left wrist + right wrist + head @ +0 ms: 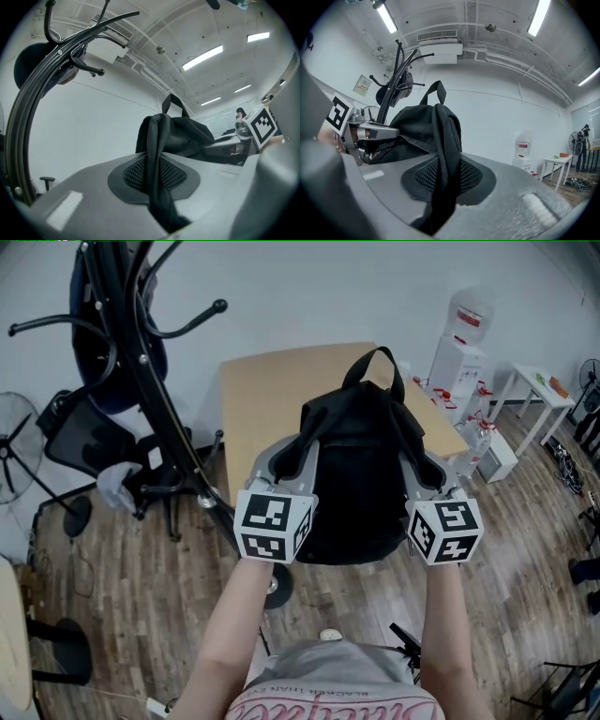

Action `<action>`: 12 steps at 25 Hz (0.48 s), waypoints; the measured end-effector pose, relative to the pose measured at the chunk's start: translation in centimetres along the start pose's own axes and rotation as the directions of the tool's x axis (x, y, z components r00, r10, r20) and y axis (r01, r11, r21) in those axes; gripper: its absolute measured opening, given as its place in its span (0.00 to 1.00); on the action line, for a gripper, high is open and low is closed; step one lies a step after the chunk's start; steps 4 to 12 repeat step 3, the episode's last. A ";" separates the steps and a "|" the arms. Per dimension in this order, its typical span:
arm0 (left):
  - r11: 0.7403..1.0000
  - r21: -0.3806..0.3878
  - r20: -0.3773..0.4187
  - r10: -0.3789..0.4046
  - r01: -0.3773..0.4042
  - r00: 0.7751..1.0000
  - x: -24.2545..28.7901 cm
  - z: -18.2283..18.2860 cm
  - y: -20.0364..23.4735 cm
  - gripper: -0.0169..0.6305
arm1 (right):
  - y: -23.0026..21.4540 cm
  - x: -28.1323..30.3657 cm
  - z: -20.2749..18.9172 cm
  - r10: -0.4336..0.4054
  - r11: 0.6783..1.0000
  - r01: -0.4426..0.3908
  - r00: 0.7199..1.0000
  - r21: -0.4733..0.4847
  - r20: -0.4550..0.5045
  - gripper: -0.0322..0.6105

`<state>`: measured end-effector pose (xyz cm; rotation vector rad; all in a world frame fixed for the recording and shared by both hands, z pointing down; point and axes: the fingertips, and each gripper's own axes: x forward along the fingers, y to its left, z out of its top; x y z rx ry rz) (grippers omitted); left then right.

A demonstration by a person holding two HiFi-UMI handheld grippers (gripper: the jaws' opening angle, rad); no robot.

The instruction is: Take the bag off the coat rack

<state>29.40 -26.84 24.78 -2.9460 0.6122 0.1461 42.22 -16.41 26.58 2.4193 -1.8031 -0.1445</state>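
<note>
Coat rack (141, 362): stands at the left of the head view. A dark item (117, 352) hangs on it; what it is cannot be told.

Table (272, 390): its wooden top lies behind the bag, and the bag covers its near part.

Bag (352, 474): black, with a top loop standing upright. It hangs in the air between the two grippers, right of the coat rack and clear of it. Nothing of its contents shows.

Water dispenser (459, 367): white, against the wall at upper right, with a bottle (469, 315) on top. The level in the bottle cannot be made out.

Left gripper (157, 176): jaws clamped on a black bag strap (157, 140) that runs across the mesh pad.

Right gripper (443, 178): jaws likewise clamped on a black strap (445, 140).

Marker cubes: each carries black-and-white square patterns.

Wall sign (362, 85): print too small to read.

Shirt (347, 690): pink script lettering, cut off by the lower frame edge, not legible.
</note>
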 end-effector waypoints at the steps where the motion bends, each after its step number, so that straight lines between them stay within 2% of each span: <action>1: 1.000 0.000 0.000 0.000 0.000 1.000 0.0 0.0 0.1 0.13 | 0.1 0.0 0.0 0.000 1.000 0.000 1.000 0.000 0.000 0.16; 12: 1.000 0.000 -0.001 0.000 0.000 1.000 -0.1 0.0 0.2 0.13 | 0.2 0.1 0.0 0.000 1.000 0.000 1.000 -0.001 -0.001 0.16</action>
